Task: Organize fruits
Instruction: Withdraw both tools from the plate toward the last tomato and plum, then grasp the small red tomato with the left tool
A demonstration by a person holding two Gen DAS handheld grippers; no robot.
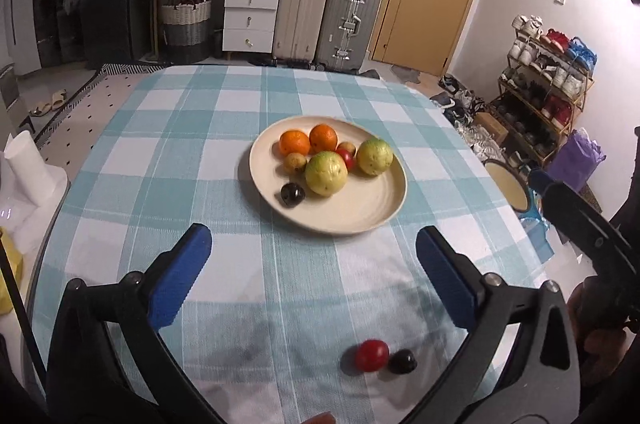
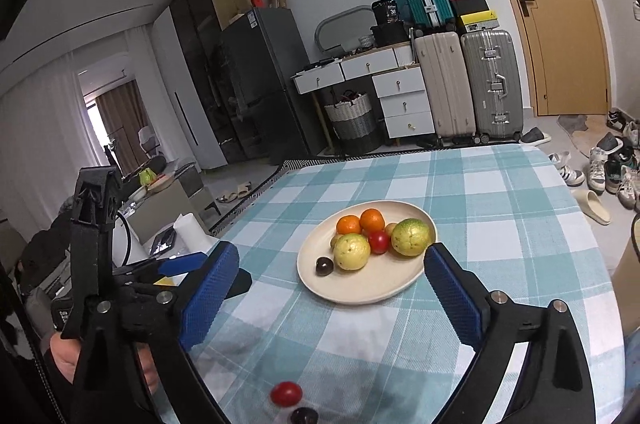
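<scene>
Fruits lie in two groups. Nearest, between the wide-open blue pads of the left gripper [image 1: 314,248], a red fruit [image 1: 372,355] and a dark fruit [image 1: 402,361] sit touching on the checked tablecloth [image 1: 200,144]; nothing is held. The right gripper [image 2: 332,260] also gapes empty, the same pair low in its view. Further out, the cream plate [image 1: 360,208] already carries two oranges [image 1: 295,143], two green-yellow fruits [image 1: 326,173], a dark plum [image 1: 292,194] and smaller ones. By my reckoning most sorting is done; the loose pair remains. Both hands tilt downward toward the table, side by side, each handle gripped from behind
</scene>
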